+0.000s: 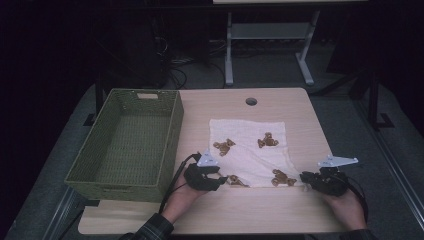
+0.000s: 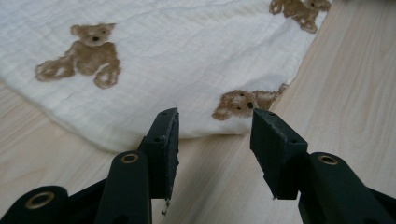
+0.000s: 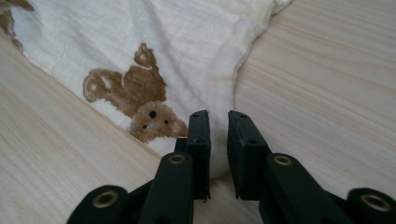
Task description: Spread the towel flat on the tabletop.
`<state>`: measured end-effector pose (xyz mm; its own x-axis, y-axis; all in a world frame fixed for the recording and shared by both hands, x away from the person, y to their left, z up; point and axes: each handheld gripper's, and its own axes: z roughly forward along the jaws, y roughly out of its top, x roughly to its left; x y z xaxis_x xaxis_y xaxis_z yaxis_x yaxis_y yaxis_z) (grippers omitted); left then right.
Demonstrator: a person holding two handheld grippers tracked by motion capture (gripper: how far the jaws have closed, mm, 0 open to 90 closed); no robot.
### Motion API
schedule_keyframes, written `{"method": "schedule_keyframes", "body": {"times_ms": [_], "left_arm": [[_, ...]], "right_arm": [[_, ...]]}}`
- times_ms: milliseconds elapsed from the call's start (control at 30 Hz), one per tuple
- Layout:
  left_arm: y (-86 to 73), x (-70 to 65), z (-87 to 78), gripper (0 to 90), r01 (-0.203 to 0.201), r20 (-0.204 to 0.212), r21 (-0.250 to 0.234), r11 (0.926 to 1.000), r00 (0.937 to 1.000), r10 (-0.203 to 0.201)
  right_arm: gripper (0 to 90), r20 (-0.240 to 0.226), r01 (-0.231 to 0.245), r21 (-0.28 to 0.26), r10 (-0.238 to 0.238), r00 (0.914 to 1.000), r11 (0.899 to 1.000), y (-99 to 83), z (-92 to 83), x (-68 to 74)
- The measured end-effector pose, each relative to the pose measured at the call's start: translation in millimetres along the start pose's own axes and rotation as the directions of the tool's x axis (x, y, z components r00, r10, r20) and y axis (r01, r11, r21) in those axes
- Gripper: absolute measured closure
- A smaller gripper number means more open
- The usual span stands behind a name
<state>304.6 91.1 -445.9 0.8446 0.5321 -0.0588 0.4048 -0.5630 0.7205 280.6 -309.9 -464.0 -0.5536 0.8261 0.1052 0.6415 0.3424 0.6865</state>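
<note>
A white cloth point(image 1: 250, 142) printed with brown teddy bears lies flat on the wooden table point(image 1: 295, 107). My left gripper point(image 1: 222, 178) rests at the cloth's near left edge. In the left gripper view the cloth point(image 2: 187, 56) ends just ahead of my left gripper point(image 2: 215, 126), whose jaws stand open over bare wood beside a bear print point(image 2: 243, 102). My right gripper point(image 1: 303, 178) sits at the near right corner. In the right gripper view my right gripper point(image 3: 218, 121) is only narrowly open, with the cloth point(image 3: 187, 42) corner lying in the gap, not pinched.
A green woven basket point(image 1: 120, 187) stands on the table's left side, close to my left hand. A round hole point(image 1: 251, 101) marks the far middle of the tabletop. Beyond the table are a dark floor and a white desk frame point(image 1: 230, 55).
</note>
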Motion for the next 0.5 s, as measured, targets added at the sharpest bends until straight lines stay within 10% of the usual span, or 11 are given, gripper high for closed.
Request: {"method": "schedule_keyframes", "body": {"times_ms": [267,500], "left_arm": [[1.3,1.9,21.7,56.9,-0.046,-0.021,0.040,0.9982,0.9987,0.046],[7.9,6.3,24.7,85.8,-0.054,-0.011,0.057,0.9969,0.9985,0.055]], "right_arm": [[75.3,-0.004,-0.001,-0.018,0.001,1.0000,1.000,1.2,-1.3,1.5],[75.4,0.001,0.003,-0.028,-0.003,1.0000,1.000,1.9,-3.2,1.6]]}}
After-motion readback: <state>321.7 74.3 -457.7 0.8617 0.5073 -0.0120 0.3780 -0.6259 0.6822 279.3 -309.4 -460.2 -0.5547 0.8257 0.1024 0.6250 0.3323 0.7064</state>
